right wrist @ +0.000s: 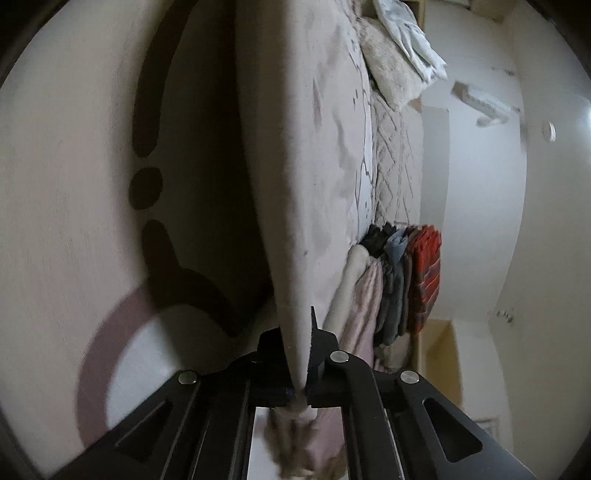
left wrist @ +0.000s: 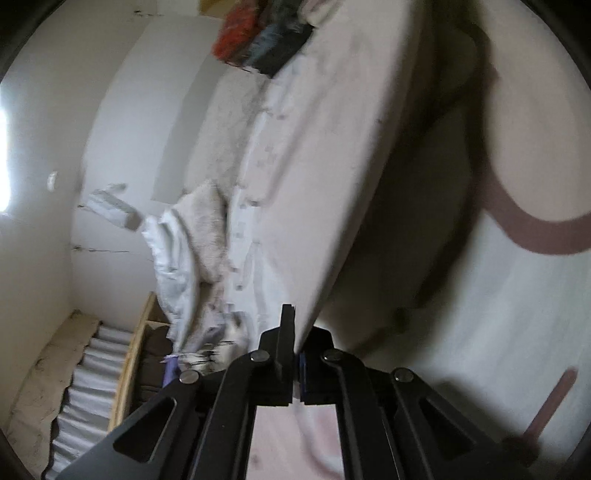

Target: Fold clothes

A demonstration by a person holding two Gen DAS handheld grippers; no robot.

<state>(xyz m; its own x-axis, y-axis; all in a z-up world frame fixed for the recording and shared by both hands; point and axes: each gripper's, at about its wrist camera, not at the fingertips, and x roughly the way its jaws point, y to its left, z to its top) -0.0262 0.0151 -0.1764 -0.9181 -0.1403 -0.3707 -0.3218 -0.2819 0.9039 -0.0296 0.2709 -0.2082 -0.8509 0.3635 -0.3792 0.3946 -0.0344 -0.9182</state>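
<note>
A pale pink garment point(left wrist: 332, 155) with a mauve curved print hangs stretched between both grippers. My left gripper point(left wrist: 294, 332) is shut on one edge of it, the fabric running up and away from the fingers. In the right wrist view the same pale pink garment point(right wrist: 295, 166) rises as a folded edge from my right gripper point(right wrist: 300, 343), which is shut on it; dark and mauve print shapes show on its left side. Both views are rolled sideways, with the bed running vertically behind the cloth.
A bed point(right wrist: 395, 147) with a patterned cover lies behind. A stack of folded clothes point(right wrist: 402, 288), red, grey, blue and pink, rests on it, also the stack point(left wrist: 258, 33) in the left view. A fluffy pillow point(left wrist: 207, 229) and white bedding point(left wrist: 170, 266) lie at the other end. White walls beyond.
</note>
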